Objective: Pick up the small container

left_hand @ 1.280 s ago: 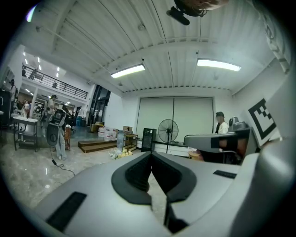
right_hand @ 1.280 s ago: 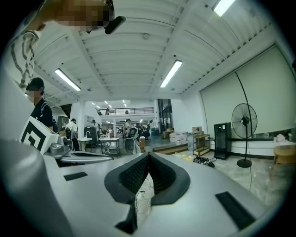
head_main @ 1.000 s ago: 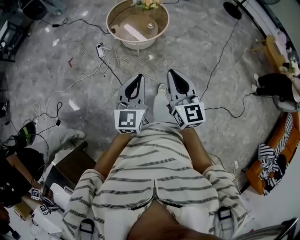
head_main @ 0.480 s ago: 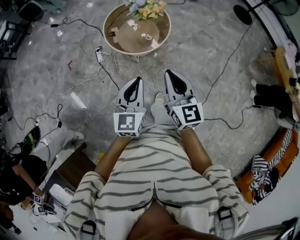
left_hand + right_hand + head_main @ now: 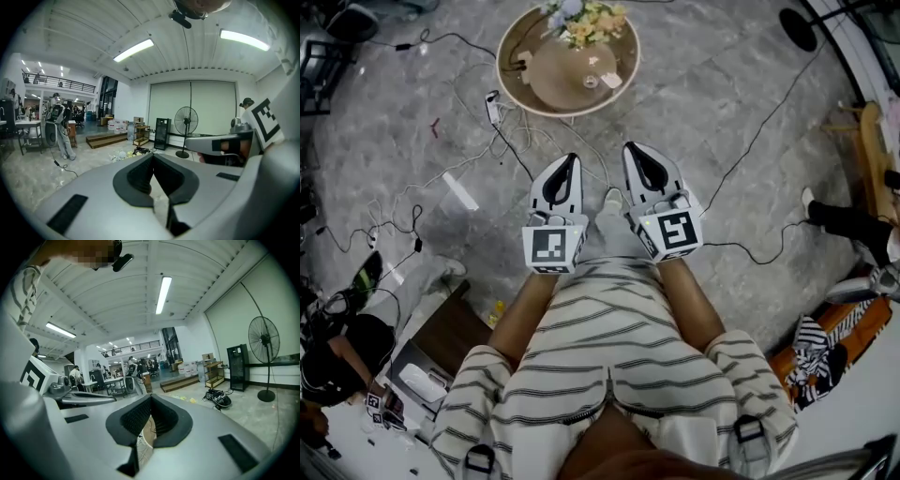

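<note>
We hold the left white plastic gripper [image 5: 571, 161] and the right white plastic gripper [image 5: 631, 148] side by side above the grey stone floor [image 5: 722, 122], the fingers [image 5: 137, 177] of each pressed together with nothing between them. The small round container [image 5: 590, 82] sits near the middle of the round tan tabletop [image 5: 549, 82], ahead of both, with pale flowers [image 5: 581, 21] at its far edge.

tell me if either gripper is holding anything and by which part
Nothing is held. The grey left gripper and grey right gripper are both shut with nothing between their jaws, well short of the round tan table.
</note>
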A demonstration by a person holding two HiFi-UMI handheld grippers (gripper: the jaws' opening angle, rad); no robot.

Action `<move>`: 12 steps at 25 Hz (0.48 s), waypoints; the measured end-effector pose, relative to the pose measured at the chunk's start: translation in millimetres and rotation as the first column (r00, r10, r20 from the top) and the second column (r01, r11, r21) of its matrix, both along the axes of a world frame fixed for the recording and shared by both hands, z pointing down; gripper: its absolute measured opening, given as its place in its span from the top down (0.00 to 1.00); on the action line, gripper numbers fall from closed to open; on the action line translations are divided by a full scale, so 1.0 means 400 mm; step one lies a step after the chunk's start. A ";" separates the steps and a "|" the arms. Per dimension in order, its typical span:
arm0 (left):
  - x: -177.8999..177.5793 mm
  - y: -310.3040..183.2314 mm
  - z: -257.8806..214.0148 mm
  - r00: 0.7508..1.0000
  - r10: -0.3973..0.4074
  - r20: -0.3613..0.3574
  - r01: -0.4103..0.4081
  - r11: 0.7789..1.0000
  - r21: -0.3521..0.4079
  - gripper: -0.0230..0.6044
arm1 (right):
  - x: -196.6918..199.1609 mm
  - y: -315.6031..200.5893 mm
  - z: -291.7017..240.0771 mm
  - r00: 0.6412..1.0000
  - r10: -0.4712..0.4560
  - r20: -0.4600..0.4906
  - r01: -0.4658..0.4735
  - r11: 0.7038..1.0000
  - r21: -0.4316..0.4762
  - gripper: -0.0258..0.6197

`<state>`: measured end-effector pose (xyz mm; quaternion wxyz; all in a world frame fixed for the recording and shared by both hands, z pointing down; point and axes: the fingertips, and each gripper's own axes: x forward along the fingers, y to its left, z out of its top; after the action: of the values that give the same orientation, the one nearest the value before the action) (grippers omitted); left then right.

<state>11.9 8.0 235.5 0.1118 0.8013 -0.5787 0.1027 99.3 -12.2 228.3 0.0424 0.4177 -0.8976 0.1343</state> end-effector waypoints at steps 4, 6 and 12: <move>-0.003 -0.042 0.020 1.000 -0.019 0.003 0.019 1.000 -0.006 0.97 | 0.001 -0.052 0.023 1.000 -0.015 -0.005 0.015 1.000 0.003 0.95; -0.009 -0.057 0.031 1.000 -0.026 0.001 0.026 1.000 -0.016 0.97 | 0.000 -0.073 0.041 1.000 -0.015 -0.003 0.015 1.000 -0.009 0.95; -0.050 -0.096 0.091 0.999 -0.040 -0.011 0.039 0.997 -0.064 0.97 | -0.042 -0.129 0.099 1.000 -0.011 -0.013 0.010 1.000 -0.029 0.95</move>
<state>-8.0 -30.4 271.8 0.1427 0.7865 -0.5900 0.1137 82.6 -63.7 268.0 0.0551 0.4133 -0.8975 0.1440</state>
